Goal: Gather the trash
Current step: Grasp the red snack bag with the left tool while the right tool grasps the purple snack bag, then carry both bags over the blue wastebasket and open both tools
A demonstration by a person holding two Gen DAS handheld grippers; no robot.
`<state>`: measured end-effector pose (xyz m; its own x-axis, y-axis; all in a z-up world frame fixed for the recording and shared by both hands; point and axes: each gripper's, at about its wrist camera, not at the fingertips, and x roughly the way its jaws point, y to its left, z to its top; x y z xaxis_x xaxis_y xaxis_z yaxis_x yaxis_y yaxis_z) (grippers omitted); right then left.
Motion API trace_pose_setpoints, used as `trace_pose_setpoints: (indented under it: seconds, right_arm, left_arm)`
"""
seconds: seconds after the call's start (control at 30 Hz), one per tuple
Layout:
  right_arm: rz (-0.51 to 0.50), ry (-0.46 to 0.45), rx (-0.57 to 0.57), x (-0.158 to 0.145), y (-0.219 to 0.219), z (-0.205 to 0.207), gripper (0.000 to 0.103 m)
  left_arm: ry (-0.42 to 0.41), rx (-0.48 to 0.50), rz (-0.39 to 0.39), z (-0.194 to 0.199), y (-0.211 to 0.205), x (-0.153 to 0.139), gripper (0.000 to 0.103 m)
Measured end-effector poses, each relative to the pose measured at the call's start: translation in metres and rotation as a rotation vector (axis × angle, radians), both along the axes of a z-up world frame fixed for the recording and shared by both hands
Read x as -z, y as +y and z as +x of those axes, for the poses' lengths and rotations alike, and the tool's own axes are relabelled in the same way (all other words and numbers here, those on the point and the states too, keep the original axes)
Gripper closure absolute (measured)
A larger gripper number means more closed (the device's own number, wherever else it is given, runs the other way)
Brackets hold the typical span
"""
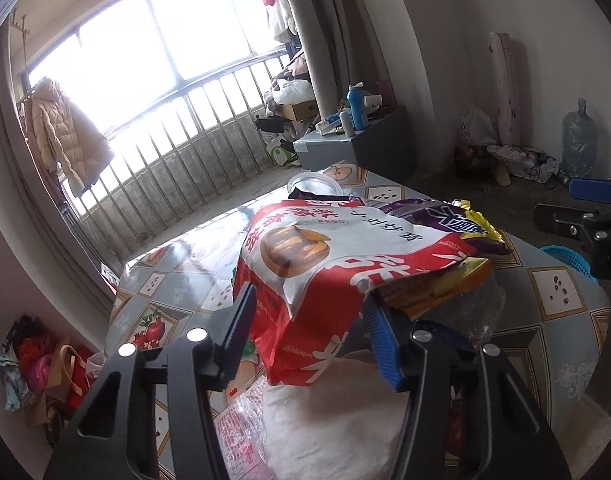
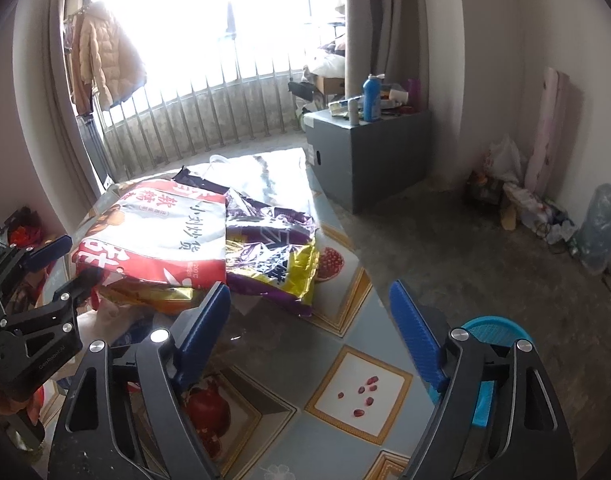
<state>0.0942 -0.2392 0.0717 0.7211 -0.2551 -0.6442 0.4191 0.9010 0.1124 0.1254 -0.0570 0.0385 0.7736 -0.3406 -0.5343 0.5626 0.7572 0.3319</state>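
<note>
A red and white snack bag (image 1: 317,280) lies on a pile of trash on the table; it also shows in the right wrist view (image 2: 153,236). A purple and yellow bag (image 1: 437,220) lies beside it, seen too in the right wrist view (image 2: 273,256). An orange-gold wrapper (image 1: 433,284) sticks out beneath. My left gripper (image 1: 309,324) is open, its fingers on either side of the red bag's near end, not closed on it. My right gripper (image 2: 309,328) is open and empty above the table, right of the pile.
The table (image 2: 345,392) has a fruit-patterned cloth. A blue basket (image 2: 493,328) stands on the floor at its right edge. A clear plastic lid (image 1: 313,184) lies at the far end. A grey cabinet (image 2: 369,152) with bottles stands behind. White crumpled material (image 1: 337,416) lies under my left gripper.
</note>
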Motion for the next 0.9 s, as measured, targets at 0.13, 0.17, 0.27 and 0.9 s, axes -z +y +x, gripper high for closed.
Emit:
trace_pose_setpoints:
  seconds: [0.13, 0.17, 0.27, 0.9]
  right_arm:
    - [0.1, 0.01, -0.012, 0.01, -0.018, 0.007, 0.035]
    - [0.137, 0.009, -0.018, 0.012, -0.023, 0.008, 0.036]
    - [0.315, -0.001, -0.052, 0.024, -0.046, 0.015, 0.036]
    - [0.861, -0.022, -0.078, 0.075, -0.1, 0.058, 0.083]
  left_arm:
    - [-0.029, 0.012, 0.015, 0.001, -0.002, -0.002, 0.064]
    - [-0.033, 0.014, 0.017, 0.002, -0.002, -0.002, 0.069]
    - [-0.038, 0.021, 0.019, 0.001, -0.004, -0.004, 0.074]
    - [-0.038, -0.033, -0.086, 0.012, 0.01, -0.018, 0.083]
